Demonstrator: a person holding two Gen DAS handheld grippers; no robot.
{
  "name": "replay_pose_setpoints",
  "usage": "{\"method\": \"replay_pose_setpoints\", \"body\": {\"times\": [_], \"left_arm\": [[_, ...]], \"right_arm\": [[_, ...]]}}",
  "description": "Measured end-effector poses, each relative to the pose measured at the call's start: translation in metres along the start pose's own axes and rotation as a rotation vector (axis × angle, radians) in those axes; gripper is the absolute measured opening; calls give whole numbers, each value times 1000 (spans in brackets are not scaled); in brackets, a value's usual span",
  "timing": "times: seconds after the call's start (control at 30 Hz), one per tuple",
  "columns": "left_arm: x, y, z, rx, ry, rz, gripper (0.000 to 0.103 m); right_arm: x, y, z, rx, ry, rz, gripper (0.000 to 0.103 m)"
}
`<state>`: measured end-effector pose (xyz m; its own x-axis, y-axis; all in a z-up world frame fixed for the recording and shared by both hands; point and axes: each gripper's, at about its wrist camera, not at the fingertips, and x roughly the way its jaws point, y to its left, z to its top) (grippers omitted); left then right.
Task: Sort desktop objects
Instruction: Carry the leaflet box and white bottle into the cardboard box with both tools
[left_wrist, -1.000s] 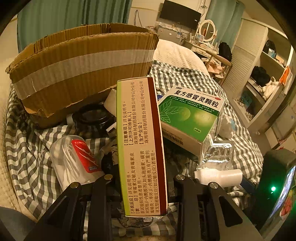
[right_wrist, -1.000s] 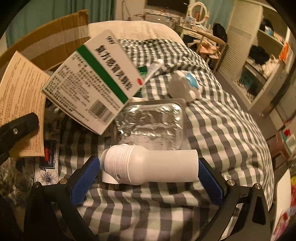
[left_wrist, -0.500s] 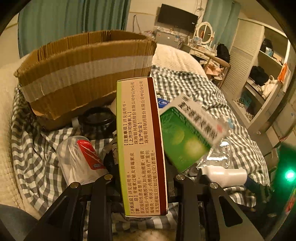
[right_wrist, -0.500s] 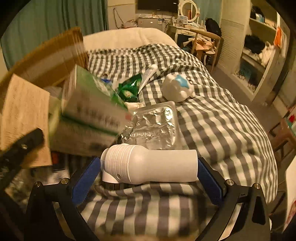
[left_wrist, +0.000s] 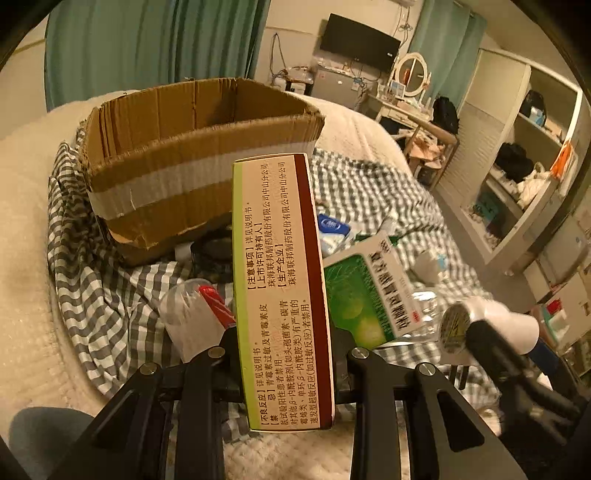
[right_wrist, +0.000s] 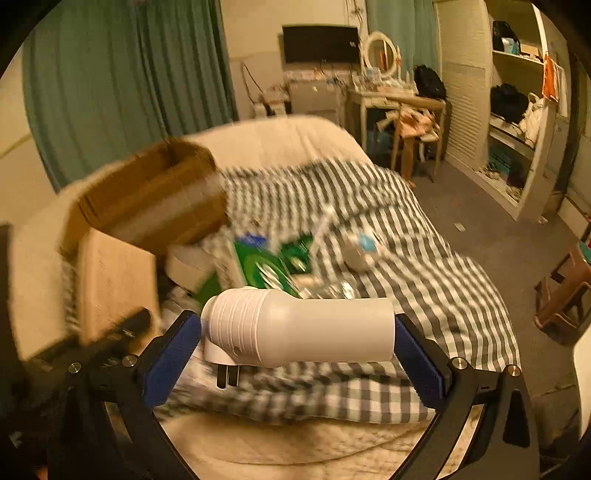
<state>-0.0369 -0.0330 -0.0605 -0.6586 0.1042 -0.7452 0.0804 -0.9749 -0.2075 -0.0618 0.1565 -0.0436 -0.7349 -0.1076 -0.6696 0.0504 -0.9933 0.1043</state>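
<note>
Above the grey-and-white checked blanket (left_wrist: 99, 295) on the bed, our left gripper (left_wrist: 284, 354) clamps a tall cream medicine carton with a dark red edge (left_wrist: 280, 280), held upright in front of the open brown cardboard box with a pale tape band (left_wrist: 177, 173). Our right gripper (right_wrist: 295, 332) grips a white plastic plug-in device with two metal prongs (right_wrist: 299, 332) sideways between its blue pads (right_wrist: 170, 354), lifted off the blanket. A green-and-white medicine box (left_wrist: 369, 291) lies just beside the carton
</note>
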Motion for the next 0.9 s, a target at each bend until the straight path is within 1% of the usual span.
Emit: {"method": "replay_pose_setpoints", "body": {"times": [0.07, 0.13, 0.17, 0.23, 0.3, 0.33, 0.4, 0.6, 0.63, 0.67, 0.73, 0.77, 0.83, 0.9], "left_arm": [[-10, 4, 9, -11, -15, -12, 29], [-20, 7, 20, -15, -41, -8, 29], [-25, 10, 27, -21, -56, -9, 29], [-31, 16, 41, -39, -63, -19, 29], [-34, 26, 56, -61, -71, -31, 29], [-36, 29, 62, -62, -82, -30, 29], [-38, 38, 75, -57, -109, -3, 29], [-30, 67, 116, -90, -134, 78, 29], [-28, 71, 123, -107, -146, 100, 30], [-26, 77, 132, -143, -162, 140, 30], [-23, 84, 144, -207, -182, 181, 30], [-19, 88, 154, -243, -194, 186, 30], [-11, 93, 168, -277, -207, 205, 30], [-5, 95, 183, -287, -214, 215, 30]], "right_arm": [[-17, 12, 12, -32, -37, 16, 101], [-23, 20, 24, -55, -53, 29, 101], [-26, 25, 32, -61, -65, 51, 102], [-25, 33, 47, -69, -66, 93, 102], [-26, 39, 57, -91, -70, 104, 102], [-22, 49, 72, -121, -74, 113, 102], [-21, 51, 76, -125, -75, 118, 102], [2, 77, 108, -156, -69, 194, 102], [7, 80, 113, -153, -73, 205, 102], [12, 84, 119, -147, -76, 220, 102], [20, 88, 127, -128, -80, 236, 102], [25, 92, 133, -121, -82, 249, 102], [31, 98, 142, -120, -83, 269, 102], [38, 103, 149, -130, -86, 280, 102]]}}
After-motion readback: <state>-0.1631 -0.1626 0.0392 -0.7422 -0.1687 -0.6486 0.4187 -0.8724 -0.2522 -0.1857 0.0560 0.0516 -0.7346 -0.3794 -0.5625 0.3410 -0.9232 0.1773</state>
